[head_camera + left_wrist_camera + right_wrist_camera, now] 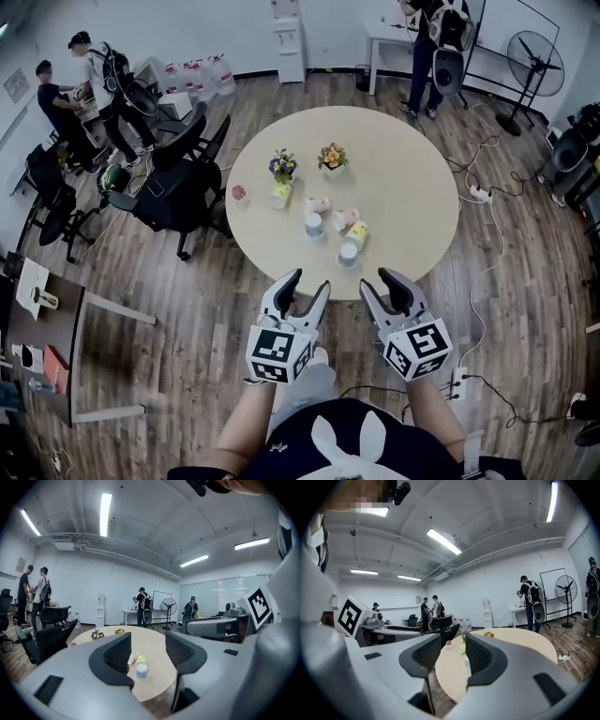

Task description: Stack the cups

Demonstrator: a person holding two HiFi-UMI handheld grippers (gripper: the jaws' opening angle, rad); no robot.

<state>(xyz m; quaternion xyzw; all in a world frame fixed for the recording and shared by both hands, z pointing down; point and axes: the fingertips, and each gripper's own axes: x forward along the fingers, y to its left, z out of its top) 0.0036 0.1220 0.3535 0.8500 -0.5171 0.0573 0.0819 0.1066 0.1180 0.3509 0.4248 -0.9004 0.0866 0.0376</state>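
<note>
Nothing is stacked yet: the cups [348, 253] lie loose, some tipped, toward six o'clock on the table [412, 178]; left gripper [307, 279] and right gripper [377, 279] hover short of its rim, jaws apart and empty, with the cups at twelve o'clock.

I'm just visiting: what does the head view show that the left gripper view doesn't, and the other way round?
Only the head view: the wearer's lap, and the power strip on the wood floor. Only the left gripper view: the ceiling and its strip lights. Both: the round table, cups, flower pots, standing fan, and the left gripper and right gripper, jaws apart, holding nothing.
</note>
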